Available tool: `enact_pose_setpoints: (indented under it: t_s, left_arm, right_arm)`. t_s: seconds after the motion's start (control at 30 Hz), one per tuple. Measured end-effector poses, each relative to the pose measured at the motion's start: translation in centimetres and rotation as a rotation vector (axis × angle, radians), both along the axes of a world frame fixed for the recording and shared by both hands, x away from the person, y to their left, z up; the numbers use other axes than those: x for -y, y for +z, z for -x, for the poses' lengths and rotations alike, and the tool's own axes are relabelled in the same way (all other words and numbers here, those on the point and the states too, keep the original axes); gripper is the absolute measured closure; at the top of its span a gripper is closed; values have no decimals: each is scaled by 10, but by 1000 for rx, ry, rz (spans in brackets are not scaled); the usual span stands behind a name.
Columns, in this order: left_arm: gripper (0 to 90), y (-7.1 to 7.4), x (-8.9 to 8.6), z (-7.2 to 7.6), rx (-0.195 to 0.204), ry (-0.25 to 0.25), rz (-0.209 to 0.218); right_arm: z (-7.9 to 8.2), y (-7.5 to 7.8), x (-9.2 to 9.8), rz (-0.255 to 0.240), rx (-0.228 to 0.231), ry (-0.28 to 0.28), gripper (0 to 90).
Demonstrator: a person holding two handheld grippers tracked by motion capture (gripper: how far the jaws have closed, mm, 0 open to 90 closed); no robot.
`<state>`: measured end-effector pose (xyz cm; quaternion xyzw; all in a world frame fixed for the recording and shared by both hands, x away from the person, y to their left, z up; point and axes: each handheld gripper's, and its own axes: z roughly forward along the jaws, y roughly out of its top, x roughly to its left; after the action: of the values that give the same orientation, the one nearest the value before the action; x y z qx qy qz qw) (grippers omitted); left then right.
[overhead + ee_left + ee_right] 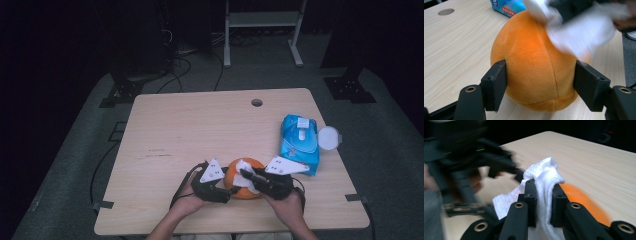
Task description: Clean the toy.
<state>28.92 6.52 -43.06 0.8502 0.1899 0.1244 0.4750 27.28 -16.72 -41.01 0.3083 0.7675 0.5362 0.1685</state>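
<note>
An orange plush ball (243,187) rests on the wooden table (200,125) near its front edge. My left gripper (541,85) has the ball (536,62) between its jaws, and both pads (496,83) press into its sides. From the right, my right gripper (543,195) is shut on a bunched white wipe (546,180) and holds it on top of the ball (584,200). In the high view the wipe (244,167) covers the ball's crown, with the left gripper (227,187) and the right gripper (248,175) on either side.
A blue pack of wipes (299,142) lies at the table's right edge, with a round white lid (328,136) beside it. A cable hole (256,102) is near the far edge. A metal frame (262,30) and cables stand on the floor beyond.
</note>
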Motion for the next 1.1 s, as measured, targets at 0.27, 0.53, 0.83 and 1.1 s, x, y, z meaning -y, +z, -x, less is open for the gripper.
enact_pose_setpoints:
  t_s: [0.27, 0.53, 0.83, 1.1]
  left_arm:
    - [192, 0, 3, 0, -34, 9, 8]
    - [229, 1, -8, -8, -74, 14, 25]
    - [266, 2, -6, -5, -29, 13, -5]
    - [196, 2, 1, -4, -26, 7, -5]
  right_arm:
    - [7, -2, -6, 5, -18, 12, 778]
    - [-6, -11, 20, 9, -38, -110, 777]
    - [-2, -14, 4, 27, -34, -31, 778]
    - [4, -11, 2, 41, 2, -44, 784]
